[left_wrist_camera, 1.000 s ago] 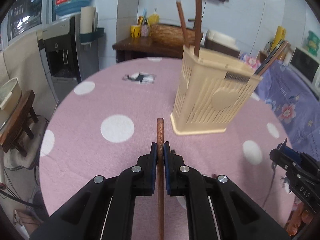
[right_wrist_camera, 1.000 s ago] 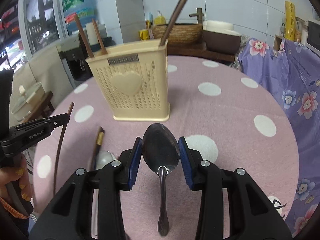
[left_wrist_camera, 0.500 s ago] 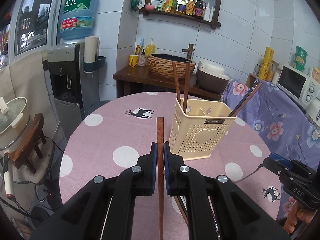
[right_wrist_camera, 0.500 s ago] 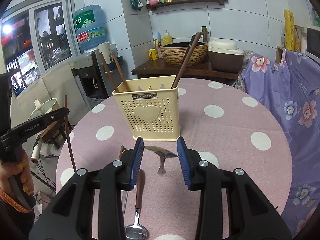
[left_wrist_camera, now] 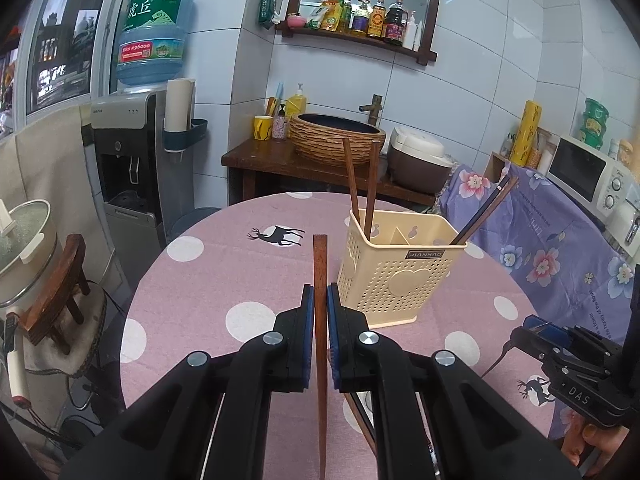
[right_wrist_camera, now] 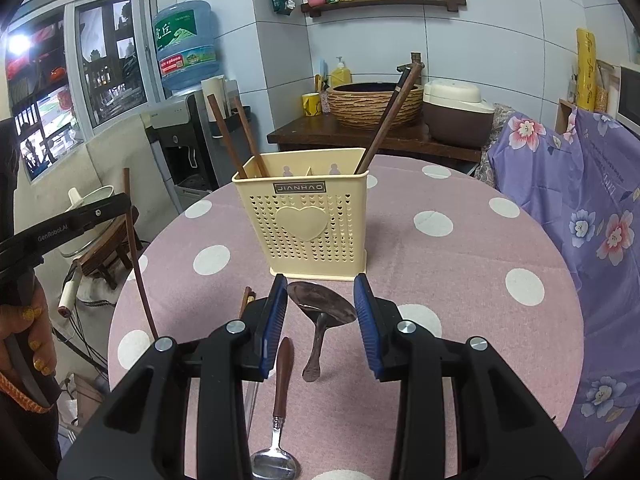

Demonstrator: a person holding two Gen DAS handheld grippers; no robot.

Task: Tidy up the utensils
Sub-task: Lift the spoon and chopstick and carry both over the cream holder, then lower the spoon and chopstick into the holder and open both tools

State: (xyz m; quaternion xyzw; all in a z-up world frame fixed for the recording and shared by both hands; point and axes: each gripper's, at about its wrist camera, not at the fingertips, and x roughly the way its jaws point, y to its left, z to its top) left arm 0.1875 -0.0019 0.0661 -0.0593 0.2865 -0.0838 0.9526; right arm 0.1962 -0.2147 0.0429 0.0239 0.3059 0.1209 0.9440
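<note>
Above table (left_wrist_camera: 192,304) | left tool (left_wrist_camera: 320,300) clamps upright chopstick (left_wrist_camera: 320,264) | right tool (right_wrist_camera: 320,300) grips spoon (right_wrist_camera: 320,308), handle down

1. A round table (right_wrist_camera: 460,264), seen from the right wrist camera, is covered with a pink cloth printed with white dots and small deer silhouettes.
2. A cream perforated utensil holder (right_wrist_camera: 306,228) with a heart on its front stands upright near the table's middle.
3. A spoon with a brown handle (right_wrist_camera: 278,408) lies flat on the cloth at the near edge, bowl toward the camera.
4. Just beside it, a dark chopstick (right_wrist_camera: 245,302) rests on the cloth, mostly hidden.
</note>
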